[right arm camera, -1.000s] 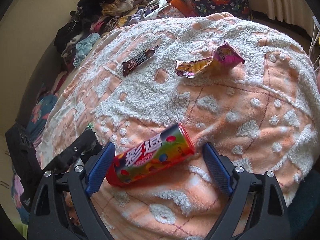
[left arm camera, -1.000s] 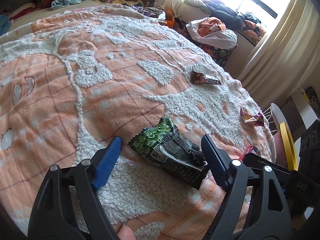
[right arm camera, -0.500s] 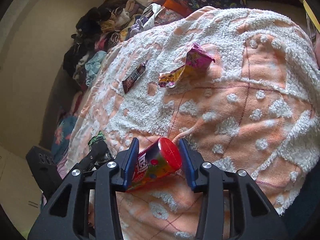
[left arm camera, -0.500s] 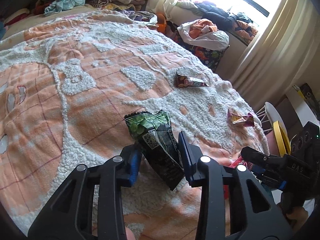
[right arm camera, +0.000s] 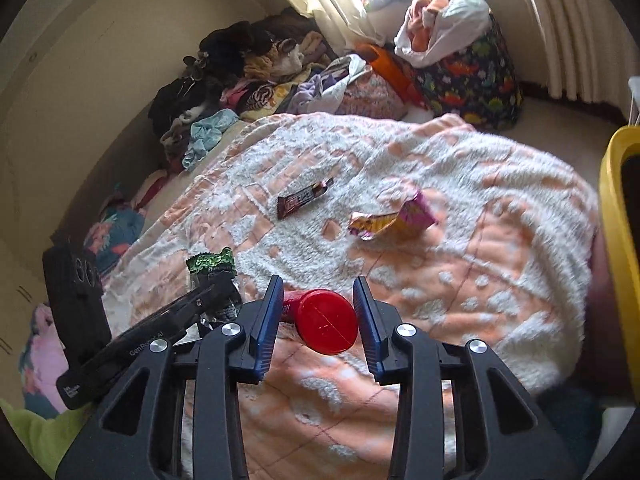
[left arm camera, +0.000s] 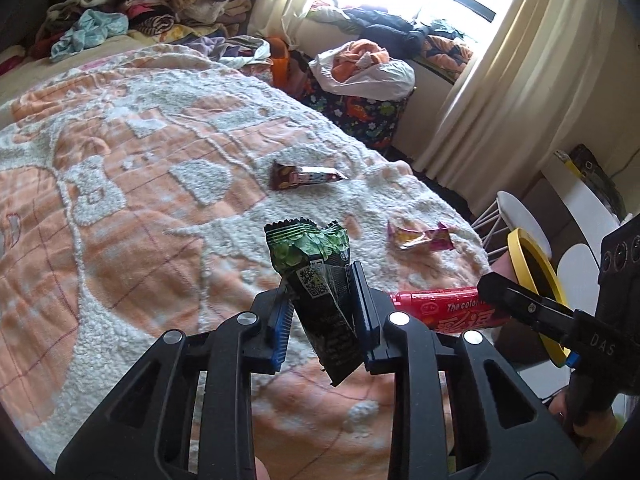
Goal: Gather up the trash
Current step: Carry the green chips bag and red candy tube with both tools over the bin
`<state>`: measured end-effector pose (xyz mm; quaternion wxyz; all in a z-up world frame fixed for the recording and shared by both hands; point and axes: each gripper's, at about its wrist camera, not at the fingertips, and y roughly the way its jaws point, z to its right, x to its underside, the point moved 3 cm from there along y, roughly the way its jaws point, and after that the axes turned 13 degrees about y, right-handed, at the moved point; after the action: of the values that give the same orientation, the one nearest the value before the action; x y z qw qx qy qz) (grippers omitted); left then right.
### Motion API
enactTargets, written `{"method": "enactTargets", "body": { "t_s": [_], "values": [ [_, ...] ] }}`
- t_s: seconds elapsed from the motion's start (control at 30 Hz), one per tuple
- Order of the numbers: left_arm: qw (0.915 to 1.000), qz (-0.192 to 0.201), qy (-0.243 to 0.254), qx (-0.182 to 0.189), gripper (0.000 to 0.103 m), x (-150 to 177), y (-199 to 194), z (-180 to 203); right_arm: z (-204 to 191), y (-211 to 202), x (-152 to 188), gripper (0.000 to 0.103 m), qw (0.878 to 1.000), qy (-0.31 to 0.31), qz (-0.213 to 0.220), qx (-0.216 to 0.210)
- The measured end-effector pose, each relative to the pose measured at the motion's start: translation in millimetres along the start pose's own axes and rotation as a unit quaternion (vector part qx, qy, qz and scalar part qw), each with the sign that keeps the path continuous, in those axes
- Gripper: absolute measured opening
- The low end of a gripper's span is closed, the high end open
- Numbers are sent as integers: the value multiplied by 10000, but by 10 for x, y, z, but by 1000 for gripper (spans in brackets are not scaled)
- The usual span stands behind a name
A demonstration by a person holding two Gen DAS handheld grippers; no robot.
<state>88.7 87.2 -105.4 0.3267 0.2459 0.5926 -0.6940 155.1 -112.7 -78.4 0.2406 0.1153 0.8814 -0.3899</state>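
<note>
My left gripper (left arm camera: 320, 300) is shut on a green and black snack bag (left arm camera: 316, 276) and holds it above the orange and white bedspread (left arm camera: 120, 200). My right gripper (right arm camera: 318, 312) is shut on a red candy tube (right arm camera: 326, 320), lifted off the bed; the tube also shows in the left wrist view (left arm camera: 444, 310). A brown chocolate bar wrapper (left arm camera: 304, 176) and a pink and yellow wrapper (left arm camera: 420, 236) lie on the bedspread farther off. They also show in the right wrist view, the bar (right arm camera: 304, 198) and the pink wrapper (right arm camera: 394, 220).
A yellow-rimmed bin (left arm camera: 536, 284) stands off the bed's right edge, also in the right wrist view (right arm camera: 618, 220). Piles of clothes (left arm camera: 140, 12) lie at the head of the bed. A dinosaur-print bag (right arm camera: 468, 76) with laundry stands by the window curtains (left arm camera: 500, 92).
Both grippers closed on their items and lifted them: the left took the green snack bag off the bedspread, the right took the red tube. Both views rose and tilted toward the window.
</note>
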Motion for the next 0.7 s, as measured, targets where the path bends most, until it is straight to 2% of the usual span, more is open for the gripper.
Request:
{"method": "enactTargets", "body": {
  "t_s": [0.33,0.7],
  "values": [
    [9991,83,309,278,20,-161,76,419,263,-419,-232,34,9968,16,751,264],
    [9946,286,634,765,20,-437,204,1064,696,-1034,-574,33,9849,464,1599,484]
  ]
}}
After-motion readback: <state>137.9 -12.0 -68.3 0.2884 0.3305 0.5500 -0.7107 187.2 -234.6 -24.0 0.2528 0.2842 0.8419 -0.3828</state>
